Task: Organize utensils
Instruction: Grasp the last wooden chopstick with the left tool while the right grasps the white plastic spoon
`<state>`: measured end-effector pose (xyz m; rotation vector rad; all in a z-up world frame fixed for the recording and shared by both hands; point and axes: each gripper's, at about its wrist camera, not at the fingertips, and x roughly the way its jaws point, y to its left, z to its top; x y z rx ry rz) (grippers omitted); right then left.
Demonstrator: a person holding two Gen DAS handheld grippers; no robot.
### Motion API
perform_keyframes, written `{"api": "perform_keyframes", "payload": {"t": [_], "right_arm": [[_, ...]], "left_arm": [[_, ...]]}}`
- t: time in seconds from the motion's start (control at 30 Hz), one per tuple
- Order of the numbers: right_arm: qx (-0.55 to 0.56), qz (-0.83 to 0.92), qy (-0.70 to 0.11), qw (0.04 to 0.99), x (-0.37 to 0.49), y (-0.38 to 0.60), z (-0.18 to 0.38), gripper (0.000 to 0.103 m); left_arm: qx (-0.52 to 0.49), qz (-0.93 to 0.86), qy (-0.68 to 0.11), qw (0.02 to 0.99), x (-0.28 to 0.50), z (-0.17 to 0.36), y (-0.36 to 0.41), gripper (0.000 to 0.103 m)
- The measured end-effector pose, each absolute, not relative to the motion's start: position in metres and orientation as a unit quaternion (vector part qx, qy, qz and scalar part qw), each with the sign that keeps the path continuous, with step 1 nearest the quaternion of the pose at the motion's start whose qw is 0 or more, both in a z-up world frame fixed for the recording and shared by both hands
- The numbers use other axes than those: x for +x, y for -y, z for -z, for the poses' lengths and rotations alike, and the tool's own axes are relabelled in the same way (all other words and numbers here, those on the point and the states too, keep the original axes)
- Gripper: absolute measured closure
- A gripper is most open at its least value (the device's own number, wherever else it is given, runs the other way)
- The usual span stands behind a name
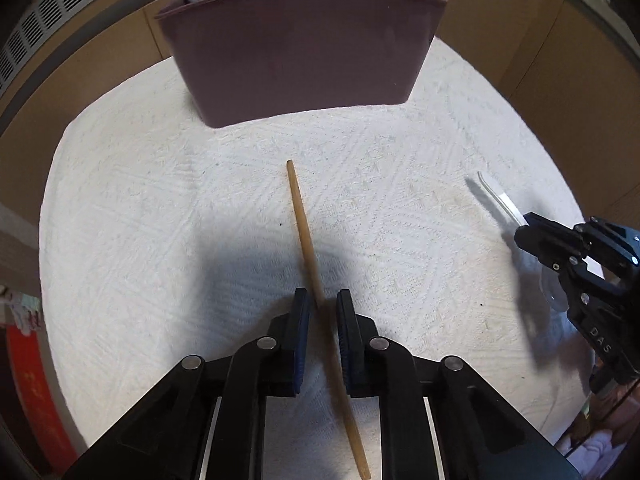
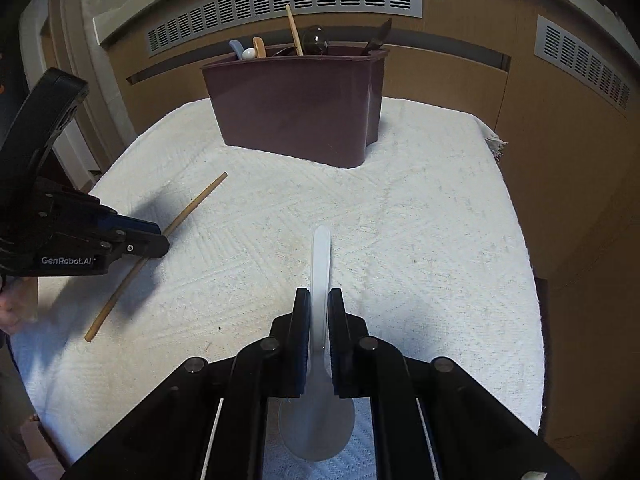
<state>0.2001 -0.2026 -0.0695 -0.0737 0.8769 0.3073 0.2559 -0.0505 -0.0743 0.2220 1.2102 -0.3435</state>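
Two loose utensils are seen on the white textured cloth (image 2: 400, 220) that covers the counter: one wooden chopstick (image 1: 305, 236) and one white plastic spoon (image 2: 321, 264). One maroon bin (image 2: 296, 104) is stood at the far side of the cloth, and about six further utensils are counted sticking out of it, among them a pale round-headed piece, a second wooden stick and some dark items (their kinds cannot be made out). Two sets of tongs are in view. The left tongs (image 1: 323, 312) are clenched on the chopstick near its middle, the stick lying on the cloth and running out past the pads at both ends. The right tongs (image 2: 319, 312) are clenched on the spoon's handle, the handle pointing toward the bin and the bowl lying back beneath the tongs' frame, partly covered by it. The chopstick's near end is cut off at the lower edge of the left wrist view. Nothing is seen lying between either utensil and the bin. Brown panels and slotted grey vents are seen behind the counter. Part of a hand is glimpsed at the left edge of the right wrist view, blurred.
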Motion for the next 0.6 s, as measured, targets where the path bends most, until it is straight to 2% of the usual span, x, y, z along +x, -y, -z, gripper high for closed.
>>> {"api": "perform_keyframes", "payload": {"t": [0.2, 0.37, 0.53, 0.6], "right_arm": [[-0.023, -0.161, -0.422, 0.892, 0.198, 0.205, 0.07, 0.095], [-0.005, -0.172, -0.428, 0.887, 0.199, 0.208, 0.069, 0.095], [-0.009, -0.175, -0.43, 0.886, 0.197, 0.206, 0.064, 0.095], [-0.016, -0.173, -0.428, 0.887, 0.197, 0.205, 0.06, 0.091]], "left_arm": [[0.133, 0.157, -0.58, 0.788, 0.268, 0.075, 0.059, 0.095], [0.105, 0.173, -0.568, 0.798, 0.262, 0.072, 0.053, 0.097], [0.052, 0.184, -0.509, 0.839, 0.237, 0.053, 0.031, 0.097], [0.019, 0.187, -0.488, 0.853, 0.227, 0.046, 0.017, 0.097]]}}
